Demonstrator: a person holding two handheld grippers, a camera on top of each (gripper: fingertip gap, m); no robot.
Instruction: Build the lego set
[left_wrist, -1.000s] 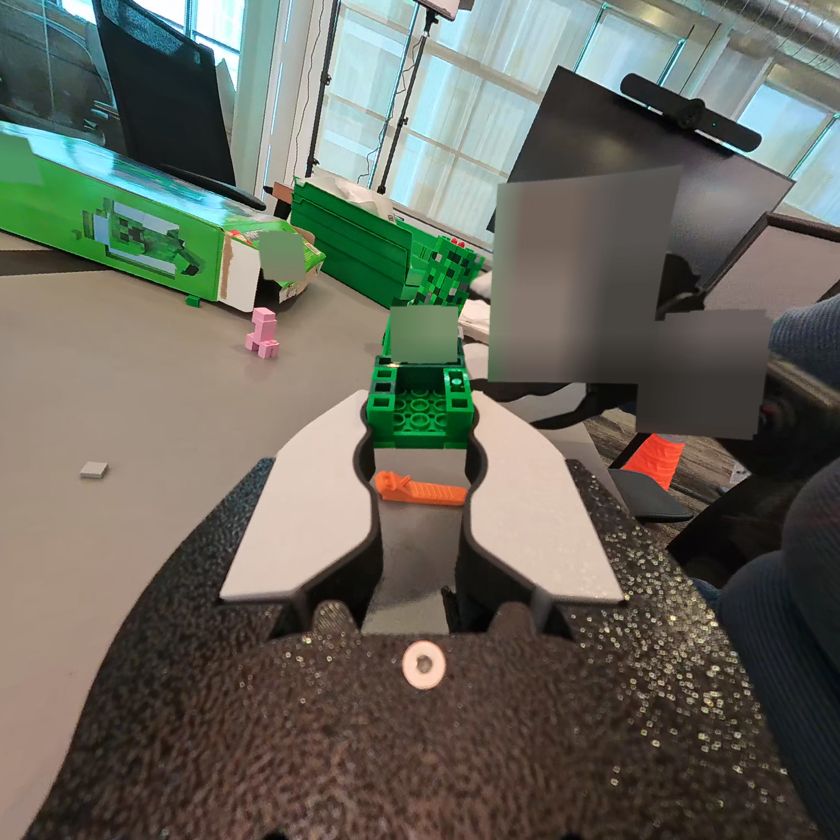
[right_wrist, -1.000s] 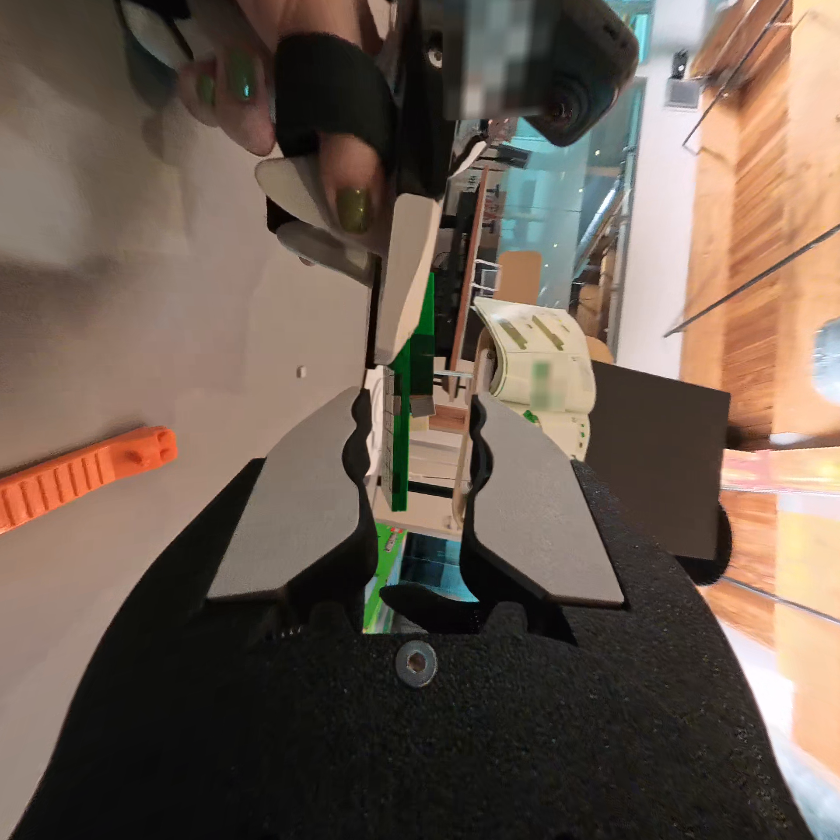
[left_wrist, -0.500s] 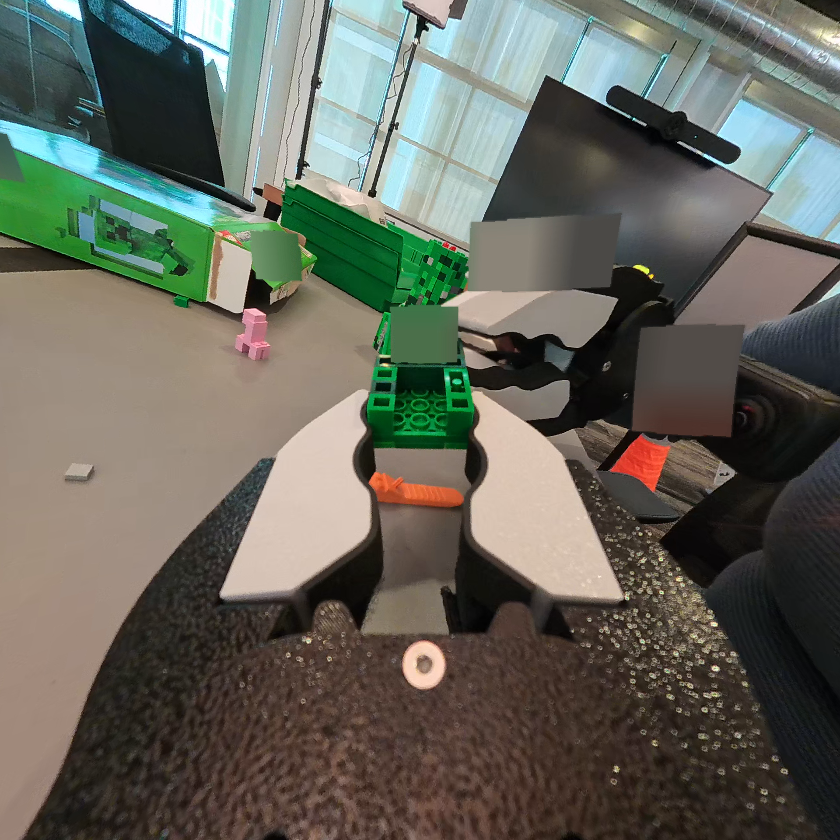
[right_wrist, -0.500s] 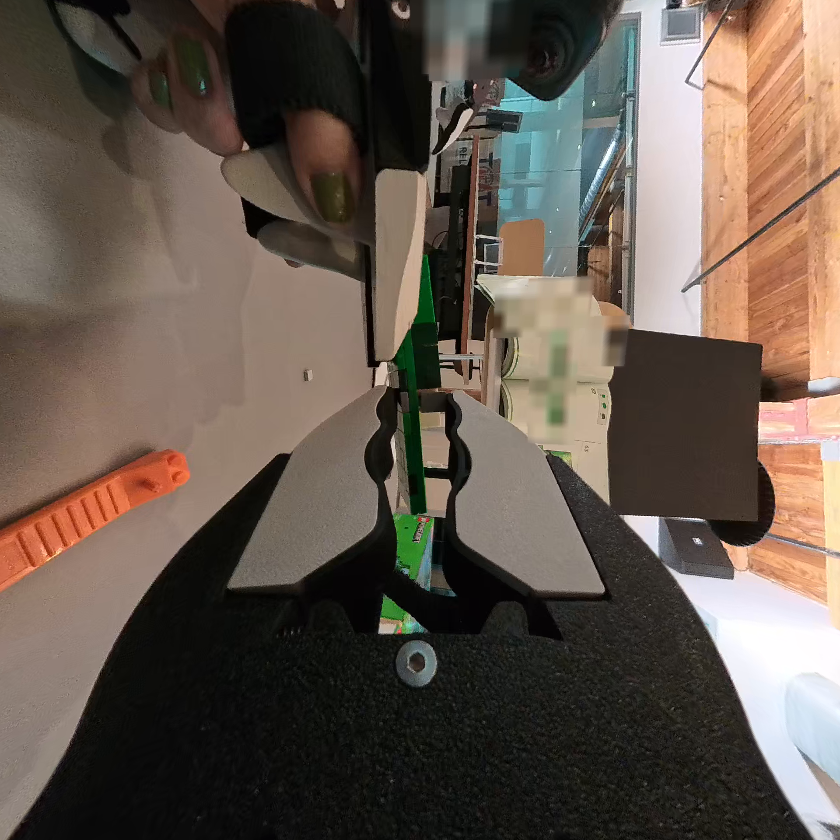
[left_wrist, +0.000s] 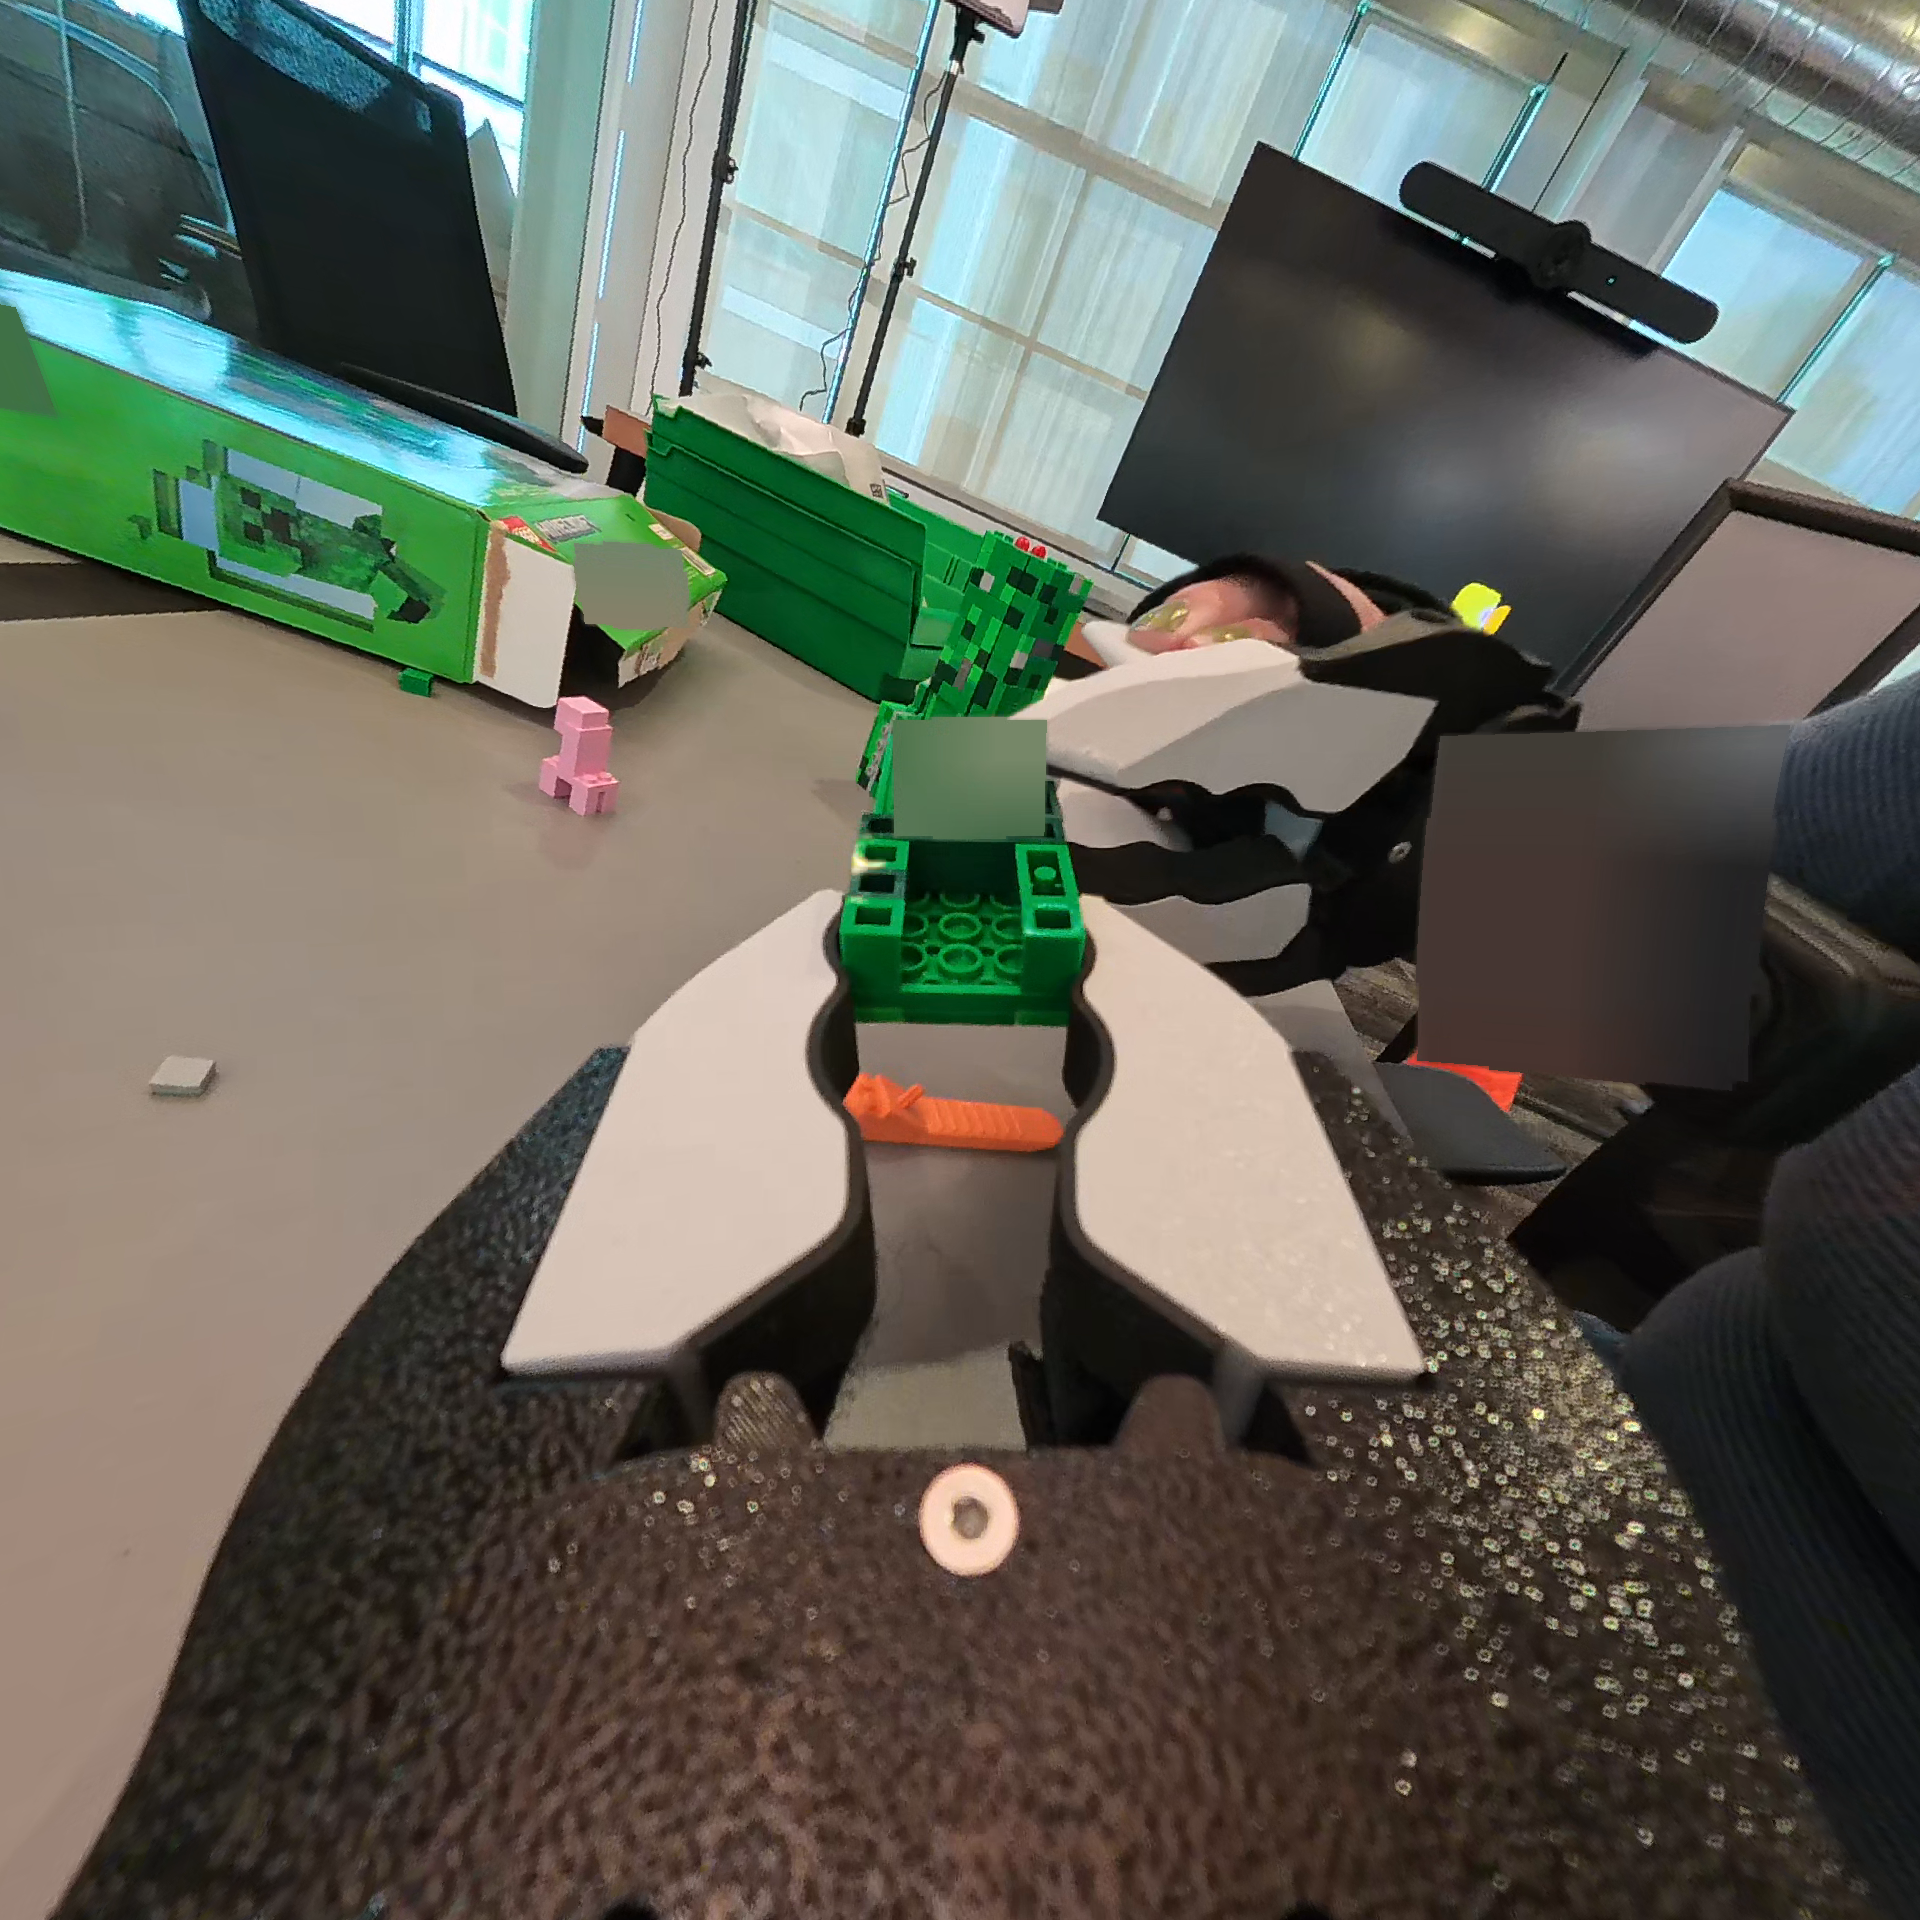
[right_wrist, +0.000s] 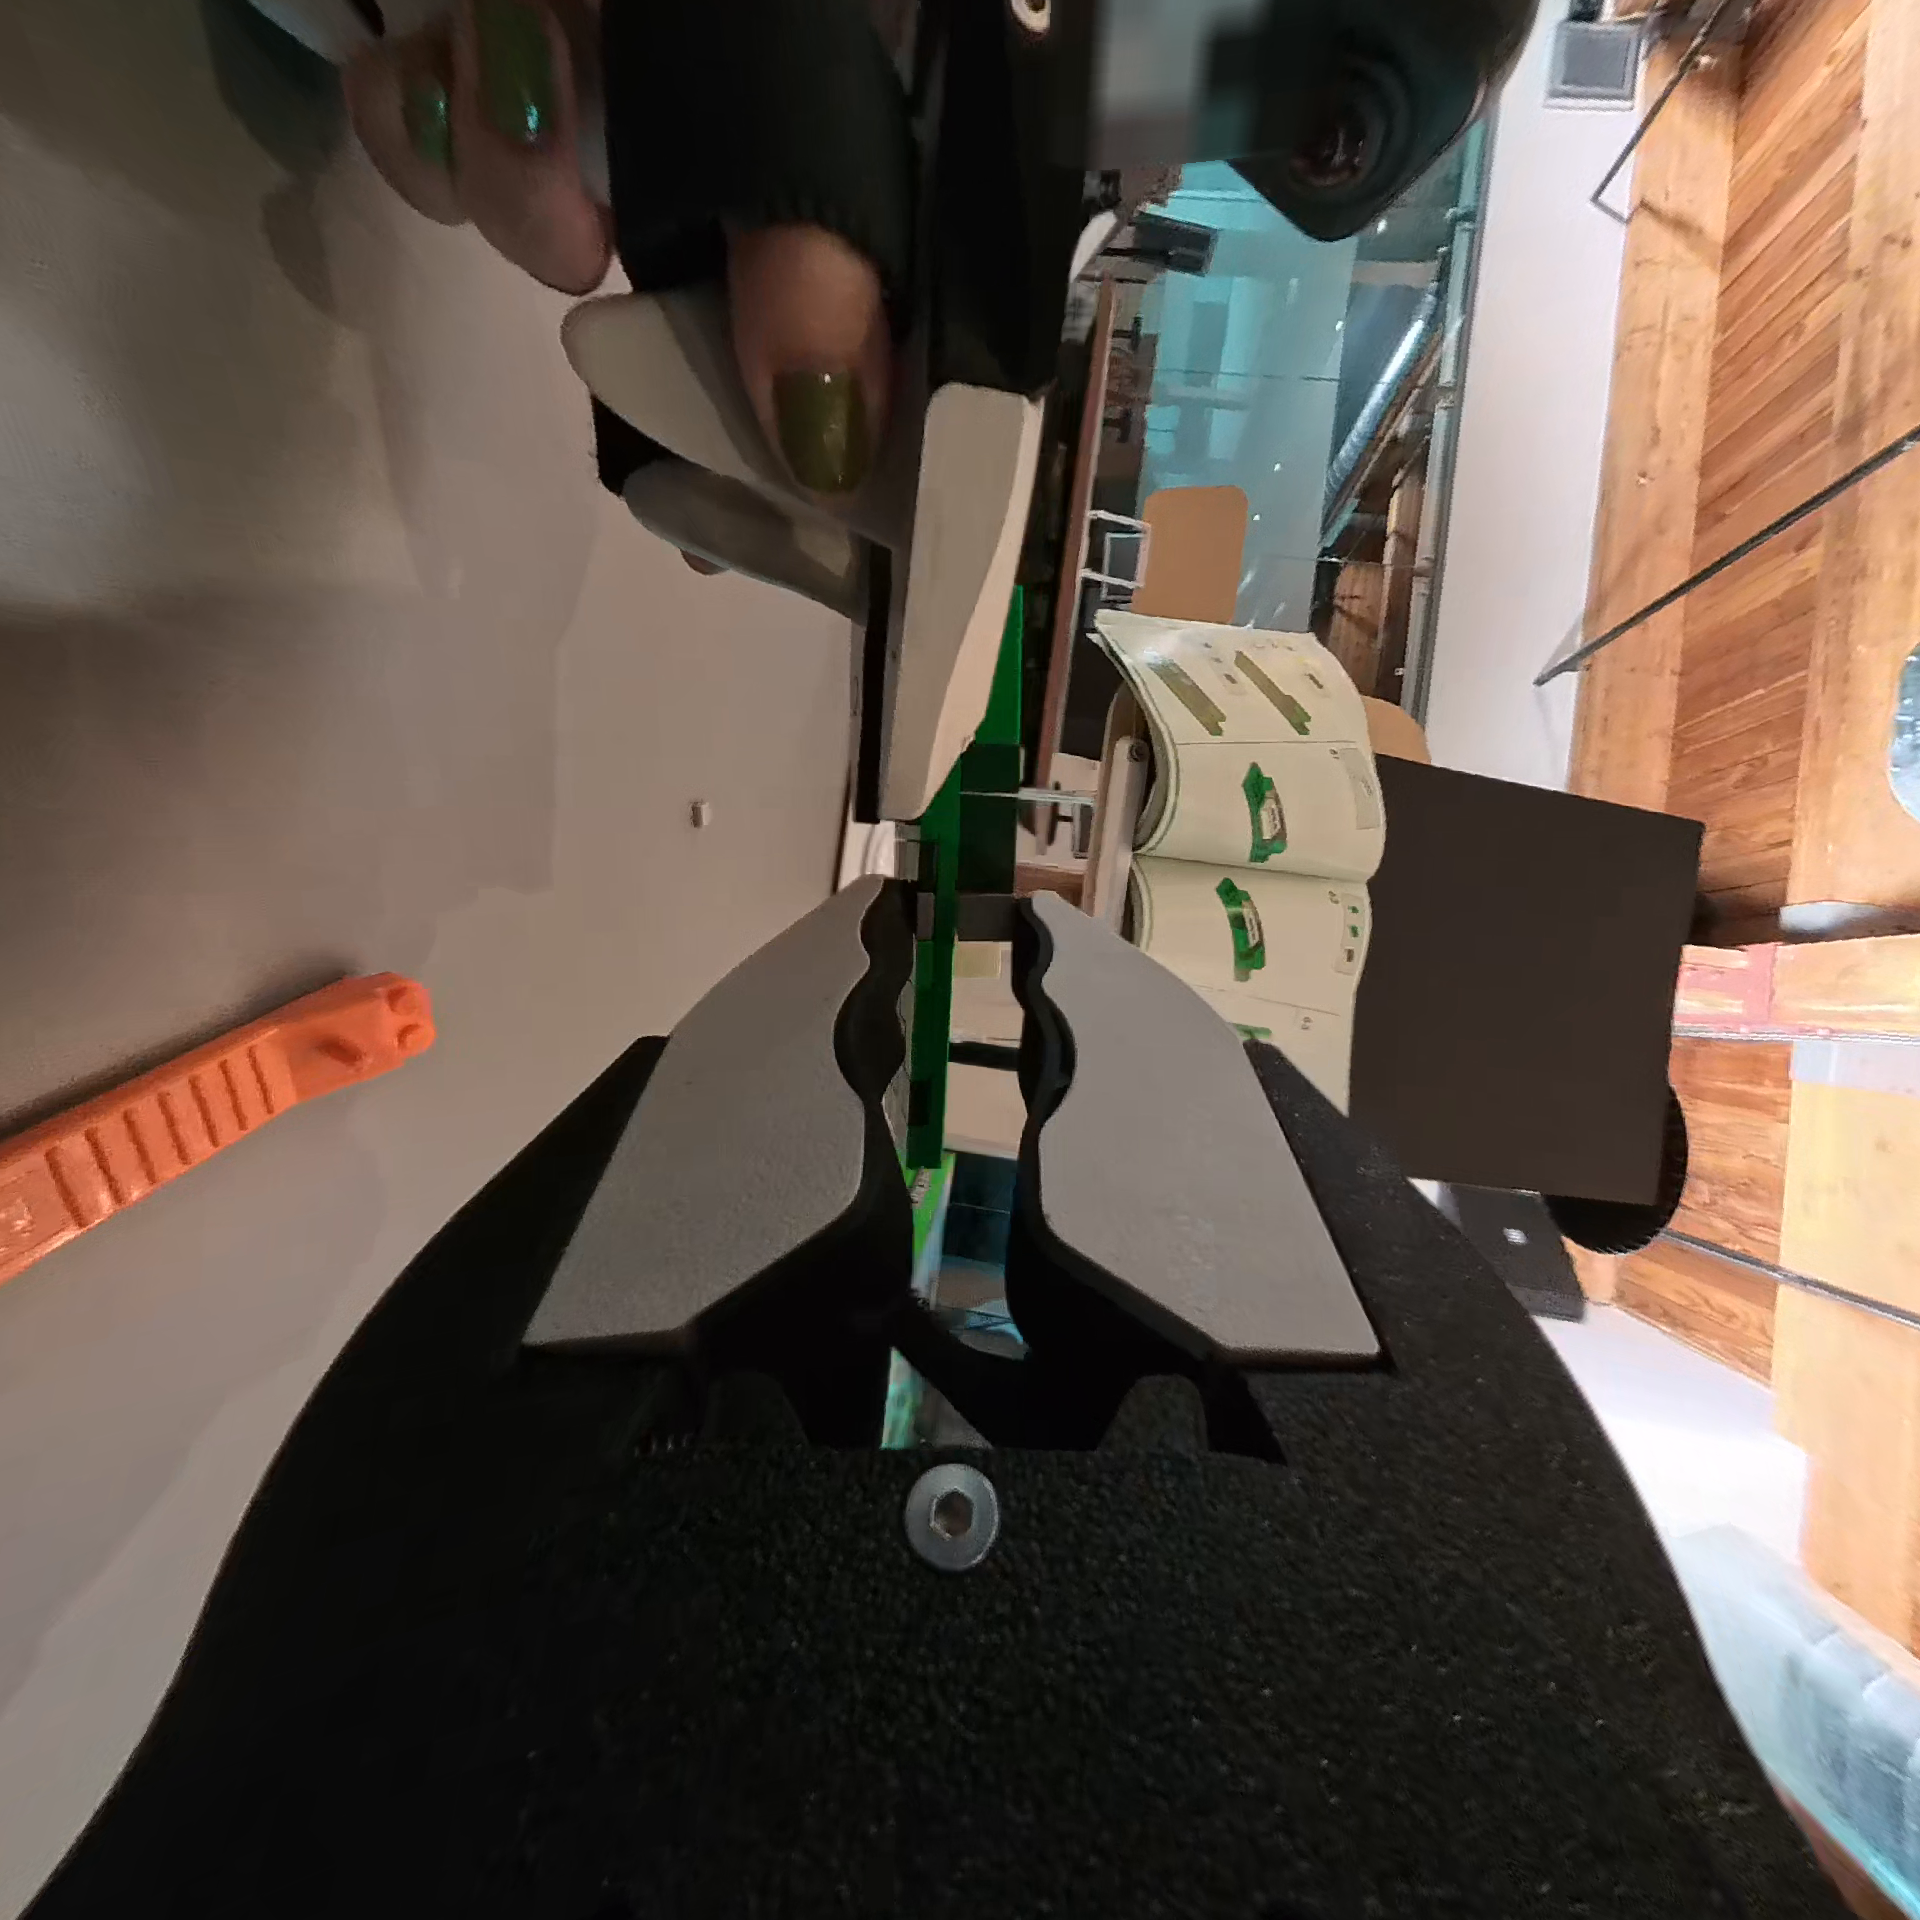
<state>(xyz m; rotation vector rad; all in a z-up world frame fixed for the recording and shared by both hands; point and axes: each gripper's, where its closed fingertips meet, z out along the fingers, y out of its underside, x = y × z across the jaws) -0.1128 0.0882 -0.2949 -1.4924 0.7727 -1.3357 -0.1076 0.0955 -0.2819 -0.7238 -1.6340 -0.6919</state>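
Observation:
My left gripper (left_wrist: 961, 940) is shut on a green lego build (left_wrist: 961, 930), held by its sides above the grey table (left_wrist: 312, 935); its studded underside faces the camera. My right gripper (right_wrist: 956, 904) is turned on its side, with its jaws narrowed onto the far upper part of the same build (right_wrist: 940, 997), which shows edge-on between its fingertips. It also shows in the left wrist view (left_wrist: 1195, 790), reaching in from the right. The left gripper (right_wrist: 935, 623) and a person's hand show at the top of the right wrist view.
An orange brick separator (left_wrist: 951, 1120) lies on the table under the build. A pink lego pig (left_wrist: 580, 756), a small grey tile (left_wrist: 183, 1075), a green set box (left_wrist: 260, 520), green bins (left_wrist: 790, 540) and a creeper figure (left_wrist: 1013, 623) stand farther back. An open instruction booklet (right_wrist: 1247, 810) is behind. Left and right tips are no more than a few centimetres apart.
My right gripper has moved in to the build and its jaws have narrowed around the build's far part. My left gripper keeps its hold and has barely moved.

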